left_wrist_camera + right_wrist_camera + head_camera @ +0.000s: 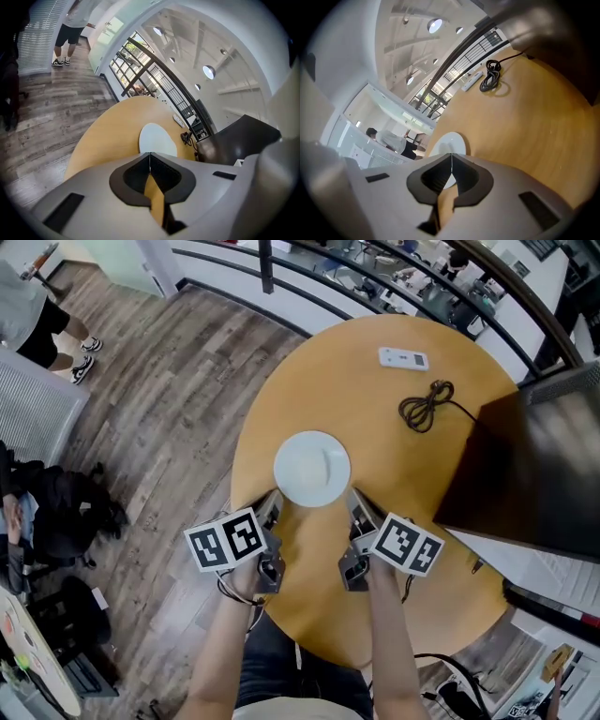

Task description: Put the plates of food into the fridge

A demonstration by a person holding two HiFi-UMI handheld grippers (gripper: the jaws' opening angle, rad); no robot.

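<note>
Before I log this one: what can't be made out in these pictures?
Food on the white plate: head view shows only a plain white top; both gripper views see it too obliquely.
Dark cabinet: cut off by head view's right edge; no door visible.
White device: markings too small.
Black cable: one end disappears at the cabinet.

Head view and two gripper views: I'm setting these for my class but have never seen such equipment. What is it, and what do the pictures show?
No robot: a person holds hand-operated tongs in each hand. The head view looks down from a camera on their head; the other two come from cameras riding on the tongs, looking along the jaws. The left tongs and right tongs flank the near edge of a white plate on a round wooden table. Beyond lie a coiled black cable and a small white device. Both tongs are shut, holding nothing.
</note>
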